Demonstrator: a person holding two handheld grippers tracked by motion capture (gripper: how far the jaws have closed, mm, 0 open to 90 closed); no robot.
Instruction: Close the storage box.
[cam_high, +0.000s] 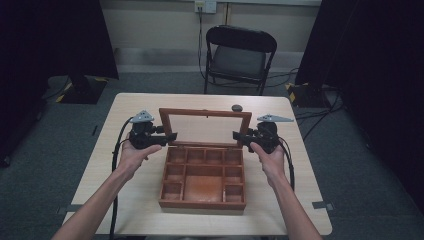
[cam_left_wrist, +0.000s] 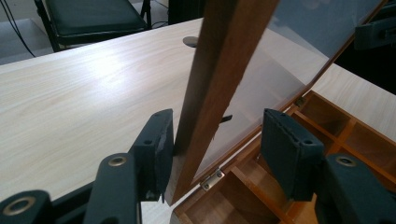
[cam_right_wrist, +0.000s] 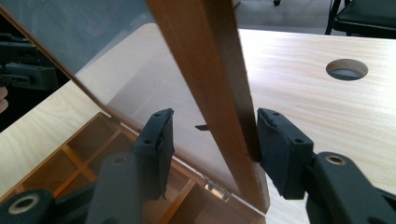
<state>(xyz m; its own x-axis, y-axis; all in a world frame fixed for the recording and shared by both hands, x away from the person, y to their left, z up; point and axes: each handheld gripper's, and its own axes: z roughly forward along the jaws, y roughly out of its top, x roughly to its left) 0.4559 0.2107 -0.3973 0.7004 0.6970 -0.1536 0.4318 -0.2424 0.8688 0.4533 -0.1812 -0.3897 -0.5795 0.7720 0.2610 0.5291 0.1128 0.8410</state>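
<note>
High view, near to far: forearms come in from the bottom, wooden box (cam_high: 202, 182) sits mid-desk (cam_high: 100, 165) with its compartments open to the camera. Lid (cam_high: 205, 127) stands up from the hinged far edge, wood frame w/ clear pane, leaning back a bit. Left gripper (cam_high: 172, 136) is at the lid's left side rail, right gripper (cam_high: 236, 135) at the right rail, both at about the same height, just above the box's back corners.

Left gripper view: fingers (cam_left_wrist: 156, 149) spread, rail runs up between them. Near finger looks touching or just shy of the rail's outer face; the other finger is well clear on the pane side. Not clamped. Small brass hinge (cam_left_wrist: 212, 178) shows at the base.

Right gripper view: same setup mirrored. Fingers (cam_right_wrist: 280, 149) spread, outer one against the rail's edge, inner one (cam_right_wrist: 156, 142) apart from it behind the pane. Not pinching either.

Key relation: each rail's long axis runs near upright, straight through each gap, so closing would catch the frame on both sides. Both hands equally near; lid pivots on the far hinge line, so I'd guess any move swings it toward or away from the person.

Beyond: round hole (cam_high: 237, 107) in the desk, then a black folding chair (cam_high: 240, 52). No labels or readable text anywhere.
</note>
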